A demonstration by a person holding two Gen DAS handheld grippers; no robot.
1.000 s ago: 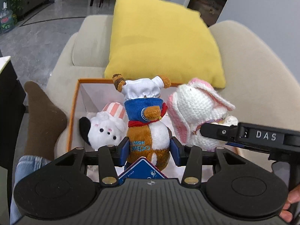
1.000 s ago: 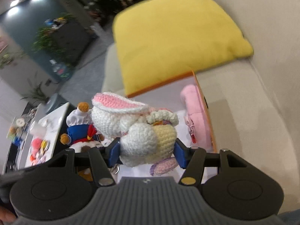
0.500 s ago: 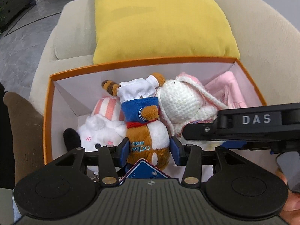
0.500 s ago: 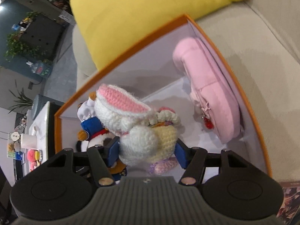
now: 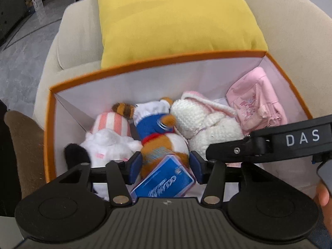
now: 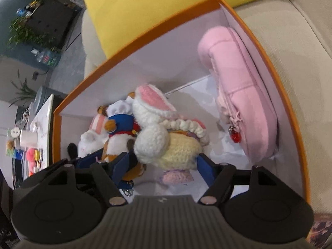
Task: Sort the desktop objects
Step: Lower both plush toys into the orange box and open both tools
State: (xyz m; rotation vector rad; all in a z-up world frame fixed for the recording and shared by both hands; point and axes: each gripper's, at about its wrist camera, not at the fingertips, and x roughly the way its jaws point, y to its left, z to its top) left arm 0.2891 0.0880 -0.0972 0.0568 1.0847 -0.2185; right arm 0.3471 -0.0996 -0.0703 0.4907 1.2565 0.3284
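Observation:
An orange box (image 5: 157,62) with white inner walls sits on a beige sofa. My left gripper (image 5: 164,166) reaches into it; its jaws stand apart around the brown chef plush (image 5: 164,143) with a blue tag, which lies tipped on the box floor. My right gripper (image 6: 166,162) is also in the box; its jaws have spread around the white crochet bunny (image 6: 164,137), which also shows in the left wrist view (image 5: 209,122). A white plush with a striped hat (image 5: 110,139) lies left, a pink pouch (image 6: 240,95) right.
A yellow cushion (image 5: 176,18) leans on the sofa back (image 5: 290,20) behind the box. A brown sock on a leg (image 5: 27,145) is left of the box. A white table with small items (image 6: 31,137) stands far left in the right wrist view.
Both grippers came down into the box with their toys. Both sets of jaws have widened; the chef plush has tipped over and the bunny rests lower on the box floor.

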